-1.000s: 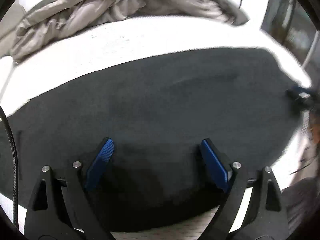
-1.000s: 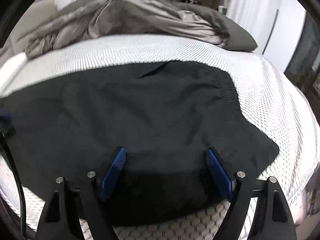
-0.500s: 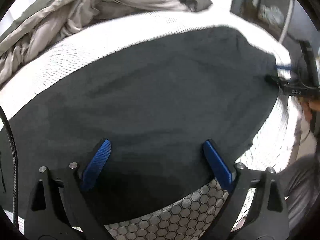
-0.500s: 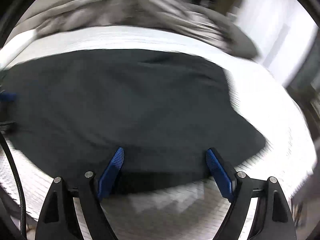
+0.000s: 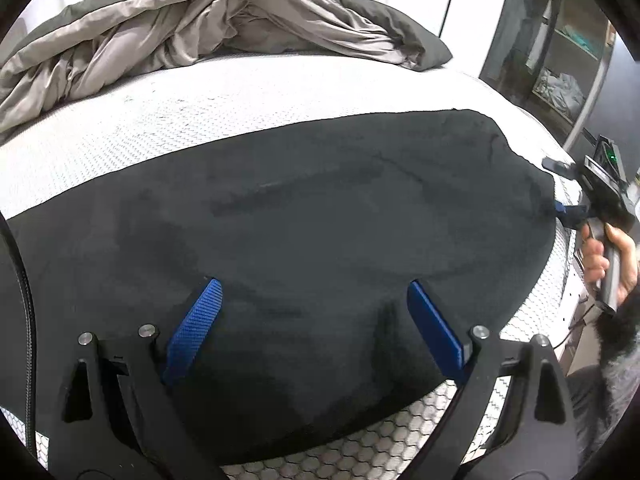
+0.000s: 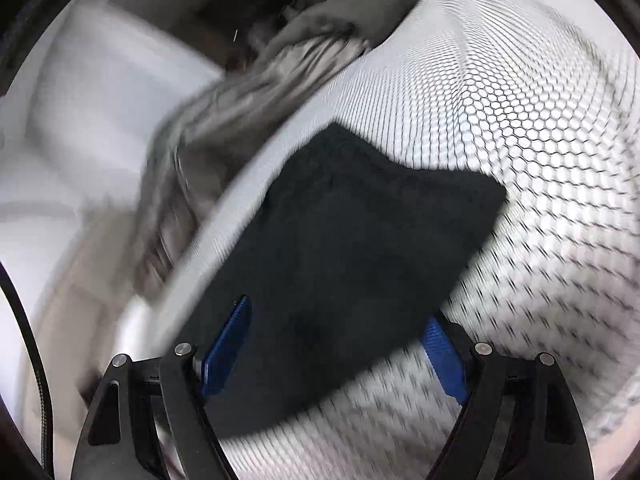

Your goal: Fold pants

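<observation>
A: Where are the pants [image 5: 320, 220] at this moment?

B: They lie flat on the bed [image 5: 240, 120], on the white mattress cover with the honeycomb pattern. In the left wrist view the dark cloth fills the space just ahead of the left hand-held gripper [image 5: 316, 324] and also passes under it.

A: Is the left hand-held gripper holding the cloth?

B: No. Its two blue pads stand wide apart above the pants, and nothing is pinched between them.

A: And the right hand-held gripper [image 6: 340, 348]?

B: Also spread. Its jaws have just been closing a little, but the pads do not press on anything. The pants [image 6: 360, 240] lie below and between them, and one corner of the cloth lies far ahead of it, to the right. This view is blurred and strongly tilted.

A: Can the left camera see the right one?

B: Yes, at the far right, at the edge of the pants: the right hand-held gripper [image 5: 570, 214], held by a hand [image 5: 608, 260].

A: Any container here?

B: Only a shelf unit [image 5: 560, 60] far ahead to the right; some pale things lie inside, too small to tell. A grey duvet [image 5: 200, 32] is crumpled at the far side of the bed.
</observation>
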### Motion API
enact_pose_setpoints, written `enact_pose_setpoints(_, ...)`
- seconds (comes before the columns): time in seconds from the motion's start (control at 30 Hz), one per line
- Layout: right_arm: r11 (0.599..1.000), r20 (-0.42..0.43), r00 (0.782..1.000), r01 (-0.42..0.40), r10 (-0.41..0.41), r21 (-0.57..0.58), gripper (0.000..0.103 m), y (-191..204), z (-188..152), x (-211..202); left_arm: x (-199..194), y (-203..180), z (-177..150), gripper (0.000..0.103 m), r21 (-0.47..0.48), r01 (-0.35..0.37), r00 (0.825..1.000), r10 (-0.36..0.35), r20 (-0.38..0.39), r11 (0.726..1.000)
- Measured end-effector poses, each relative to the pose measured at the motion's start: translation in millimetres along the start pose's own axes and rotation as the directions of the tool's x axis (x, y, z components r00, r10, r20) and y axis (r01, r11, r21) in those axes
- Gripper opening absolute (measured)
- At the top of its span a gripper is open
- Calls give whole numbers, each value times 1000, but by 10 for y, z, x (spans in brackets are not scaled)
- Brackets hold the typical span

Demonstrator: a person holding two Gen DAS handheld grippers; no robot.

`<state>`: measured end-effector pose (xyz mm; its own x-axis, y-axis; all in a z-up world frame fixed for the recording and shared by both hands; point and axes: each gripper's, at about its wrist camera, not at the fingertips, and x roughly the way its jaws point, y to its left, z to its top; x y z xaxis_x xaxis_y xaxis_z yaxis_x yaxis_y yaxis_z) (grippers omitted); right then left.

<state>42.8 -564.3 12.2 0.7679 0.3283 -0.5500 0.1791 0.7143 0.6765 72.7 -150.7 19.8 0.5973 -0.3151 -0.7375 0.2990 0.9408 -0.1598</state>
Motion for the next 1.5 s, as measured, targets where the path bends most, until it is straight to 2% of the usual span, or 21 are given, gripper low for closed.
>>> enact_pose_setpoints(0.03,1000,29,1000,1,-1,24,78,-5,70,69,9,48,14,93,-9,-5,1000,5,0,1000)
enact_pose_setpoints(0.2,987,106,982,159,-160,19,28,83,296,353,-48,374,1,93,-103,-61,998,61,-8,993)
enact_pose_setpoints(0.37,960,201,953,254,-228,-118,12,643,290,343,-226,746,3,93,-185,-94,995,98,10,978)
enact_pose_setpoints(0.47,941,224,969,171,-106,-294,12,1316,79,224,-395,961,4,93,-220,-91,994,101,33,971)
enact_pose_setpoints(0.57,863,68,994,-36,81,-504,13,2172,-314,482,-571,1183,-32,93,-249,-113,990,130,51,962)
enact_pose_setpoints(0.6,833,0,994,-94,112,-545,20,2350,-444,567,-617,1256,-46,93,-261,-120,989,138,52,958)
enact_pose_setpoints(0.63,784,-144,980,-194,134,-590,26,2595,-674,778,-666,1347,-69,93,-277,-130,988,149,49,952)
enact_pose_setpoints(0.7,743,-341,932,-312,120,-591,48,2797,-1067,1130,-752,1498,-117,93,-294,-152,984,174,47,943)
enact_pose_setpoints(0.77,684,-477,879,-349,2,-641,48,2883,-1573,1421,-808,1592,-164,93,-303,-164,982,186,43,939)
enact_pose_setpoints(0.8,640,-502,863,-354,-58,-682,48,2906,-1760,1499,-824,1641,-178,93,-308,-168,981,189,37,936)
enact_pose_setpoints(0.87,612,-517,854,-378,-60,-695,48,2898,-1842,1458,-843,1667,-187,93,-313,-158,983,178,35,937)
enact_pose_setpoints(0.97,634,-491,871,-392,22,-666,52,2808,-1589,1167,-827,1621,-165,93,-306,-122,989,141,40,944)
enact_pose_setpoints(1.0,650,-472,880,-389,52,-653,57,2711,-1511,1029,-809,1565,-155,93,-304,-109,991,127,41,946)
enact_pose_setpoints(1.07,698,-357,932,-295,60,-653,59,2512,-1234,856,-741,1445,-106,93,-299,-65,996,80,39,952)
enact_pose_setpoints(1.13,714,-255,966,-152,-38,-684,59,2417,-1081,872,-668,1290,-72,93,-281,-30,998,42,36,959)
enact_pose_setpoints(1.17,696,-209,972,-74,-111,-714,59,2341,-1053,891,-635,1223,-60,92,-267,-24,999,33,30,963)
enact_pose_setpoints(1.23,647,-156,966,16,-208,-762,59,2200,-1051,924,-553,1030,-61,93,-220,-3,1000,2,-4,976)
enact_pose_setpoints(1.3,643,-144,958,52,-249,-764,59,2053,-995,904,-475,855,-46,93,-147,5,999,-12,-44,989)
enact_pose_setpoints(1.37,581,-101,941,113,-323,-806,65,1972,-1019,900,-403,725,-49,92,-90,-10,998,4,-60,996)
enact_pose_setpoints(1.43,524,-93,910,147,-404,-839,68,1854,-1054,974,-333,709,-54,90,-116,46,996,-55,-73,992)
enact_pose_setpoints(1.5,535,-109,910,135,-400,-834,68,1795,-1067,985,-258,784,-39,82,-186,111,989,-127,-75,976)
